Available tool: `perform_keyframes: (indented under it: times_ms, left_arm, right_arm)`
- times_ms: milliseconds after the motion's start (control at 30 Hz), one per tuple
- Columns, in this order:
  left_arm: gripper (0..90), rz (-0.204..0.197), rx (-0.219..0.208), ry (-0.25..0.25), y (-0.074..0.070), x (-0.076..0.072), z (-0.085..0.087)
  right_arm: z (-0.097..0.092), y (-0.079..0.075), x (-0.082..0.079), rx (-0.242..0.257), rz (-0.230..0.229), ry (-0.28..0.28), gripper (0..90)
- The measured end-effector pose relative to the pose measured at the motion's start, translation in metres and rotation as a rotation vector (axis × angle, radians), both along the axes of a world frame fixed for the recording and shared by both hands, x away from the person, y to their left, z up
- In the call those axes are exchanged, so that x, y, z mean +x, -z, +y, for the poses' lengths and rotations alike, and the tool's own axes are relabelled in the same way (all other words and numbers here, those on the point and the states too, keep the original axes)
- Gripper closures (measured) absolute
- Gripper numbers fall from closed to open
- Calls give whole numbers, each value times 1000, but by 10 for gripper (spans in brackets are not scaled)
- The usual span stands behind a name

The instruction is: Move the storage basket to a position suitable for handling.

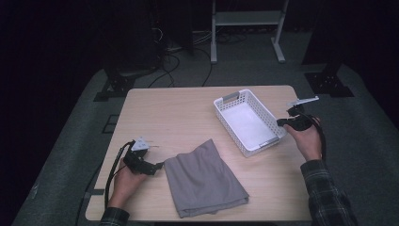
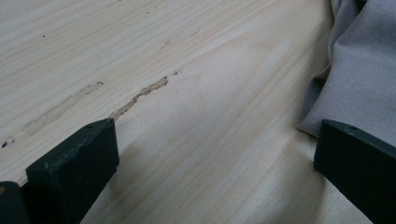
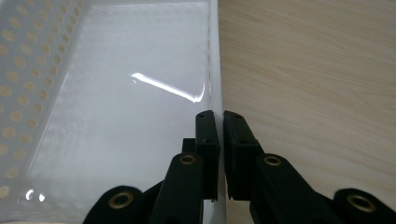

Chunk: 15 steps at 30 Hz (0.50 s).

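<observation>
A white perforated basket (image 1: 221,107) stands empty at the right of the wooden table. My right gripper (image 1: 281,123) is shut on its right wall: in the right gripper view the jaws pinch the thin white rim (image 3: 215,70), one jaw inside the basket (image 3: 56,93) and one outside. A folded grey cloth (image 1: 202,179) lies at the table's front centre. My left gripper (image 1: 160,165) rests low over the bare wood beside the cloth's left edge. Its jaws stand wide open around bare wood (image 2: 210,140), and the grey cloth (image 2: 359,70) reaches up to the right jaw.
The table's right edge (image 1: 301,141) runs close to my right hand. Beyond the far edge the dark floor holds cables, black stand feet (image 1: 113,89) and a white metal frame (image 1: 247,28). Bare wood (image 1: 160,117) stretches left of the basket.
</observation>
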State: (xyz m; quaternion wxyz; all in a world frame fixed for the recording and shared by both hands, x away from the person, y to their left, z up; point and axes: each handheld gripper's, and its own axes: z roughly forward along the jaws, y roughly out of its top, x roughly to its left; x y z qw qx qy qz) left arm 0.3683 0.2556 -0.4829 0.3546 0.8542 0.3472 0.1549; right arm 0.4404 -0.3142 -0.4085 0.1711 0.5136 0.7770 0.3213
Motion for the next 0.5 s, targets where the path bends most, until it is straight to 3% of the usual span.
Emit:
perform_keyframes:
  times_ms: [267, 300, 500]
  left_arm:
    - [0, 0, -2, -1, 0, 1, 0]
    - [0, -1, -2, 0, 0, 1, 0]
    - [0, 0, -2, -1, 0, 1, 0]
  right_arm:
    - [-13, 0, -3, -2, -8, 18, 806]
    - [-14, -3, -5, 12, -21, 35, 746]
    - [-11, -23, -22, 36, -84, 42, 729]
